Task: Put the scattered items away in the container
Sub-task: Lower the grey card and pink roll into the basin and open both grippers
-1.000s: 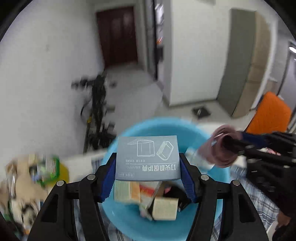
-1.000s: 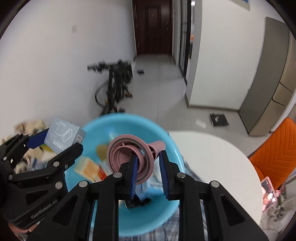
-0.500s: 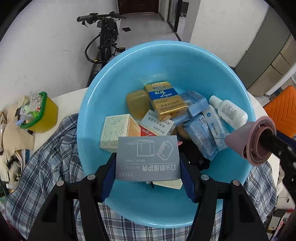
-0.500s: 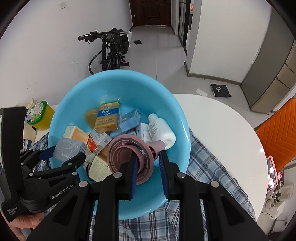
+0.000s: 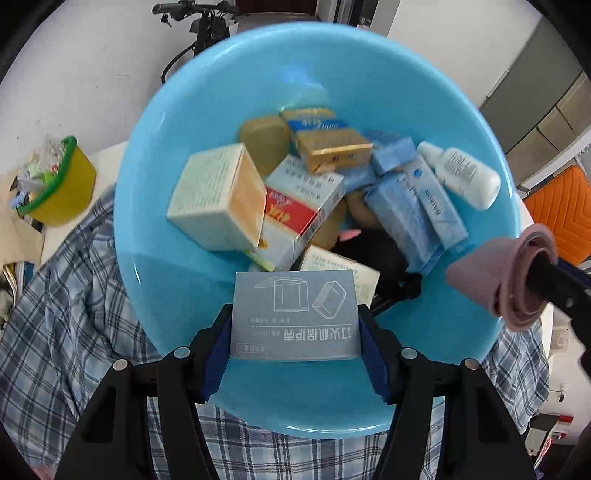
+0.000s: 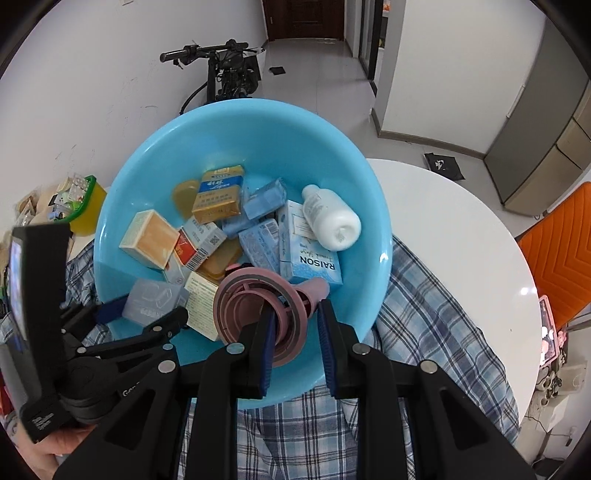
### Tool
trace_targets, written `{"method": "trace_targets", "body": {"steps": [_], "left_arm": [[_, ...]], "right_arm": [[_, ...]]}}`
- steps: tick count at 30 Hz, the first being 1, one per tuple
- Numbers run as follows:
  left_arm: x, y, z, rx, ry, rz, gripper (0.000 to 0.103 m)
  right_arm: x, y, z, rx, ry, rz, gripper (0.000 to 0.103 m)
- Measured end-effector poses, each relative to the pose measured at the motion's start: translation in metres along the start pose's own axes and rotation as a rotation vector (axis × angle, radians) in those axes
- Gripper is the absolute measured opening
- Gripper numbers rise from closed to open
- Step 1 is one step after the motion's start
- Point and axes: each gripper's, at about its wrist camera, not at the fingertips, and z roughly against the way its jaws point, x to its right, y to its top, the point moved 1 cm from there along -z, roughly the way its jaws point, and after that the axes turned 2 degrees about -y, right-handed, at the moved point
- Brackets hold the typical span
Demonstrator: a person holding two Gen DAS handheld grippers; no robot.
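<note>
- White round table (image 6: 443,221) underfoot of everything, draped with a blue plaid cloth (image 6: 424,306).
- Plain white wall (image 6: 92,92) behind, faintly scuffed.
- Black bicycle (image 6: 225,74) leaning against that wall, handlebar pointing left.
- Pale grey tiled floor (image 6: 314,81), glossy, running back to a dark brown door (image 6: 303,18).
- White partition wall (image 6: 454,66) on the right with a dark skirting along its foot.
- Grey and beige cabinet (image 6: 546,140) further right.
- Orange chair (image 6: 557,251) beside the table's right edge.
- Small black flat item (image 6: 443,164) lying on the floor near the partition.
- Yellow tub with a green rim (image 5: 59,184) at the table's left side, stuffed with small clutter.
- Even, soft light throughout.
</note>
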Motion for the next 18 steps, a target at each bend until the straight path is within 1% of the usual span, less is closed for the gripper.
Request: {"method": "trace_targets", "body": {"steps": [3,8,9,11,12,14,15,18], "left_arm": [[0.002,-0.003,-0.002,0.002,-0.006,-0.015,0.065],[0.014,-0.003,0.007,0.042,0.036,-0.084,0.067],[0.015,-0.003,0.01,0.047,0.053,-0.095,0.068],[0.016,-0.002,0.016,0.063,0.082,-0.102,0.08],[0.014,-0.001,0.02,0.082,0.086,-0.103,0.081],[0.012,0.0,0.027,0.106,0.068,-0.099,0.082],[0.01,0.001,0.029,0.11,0.061,-0.095,0.082],[0.007,0.001,0.03,0.103,0.072,-0.096,0.082]], "right_arm": [[0.001,-0.003,0.002,0.002,0.003,0.005,0.021],[-0.002,-0.006,0.007,0.011,0.003,0.008,0.021],[-0.003,-0.006,0.008,0.013,0.004,0.009,0.021],[-0.003,-0.005,0.011,0.019,0.008,0.008,0.021],[-0.003,-0.005,0.012,0.021,0.011,0.005,0.021],[-0.004,-0.004,0.014,0.023,0.014,0.004,0.021],[-0.004,-0.004,0.014,0.023,0.015,0.005,0.021],[-0.005,-0.005,0.011,0.018,0.016,0.003,0.021]]}}
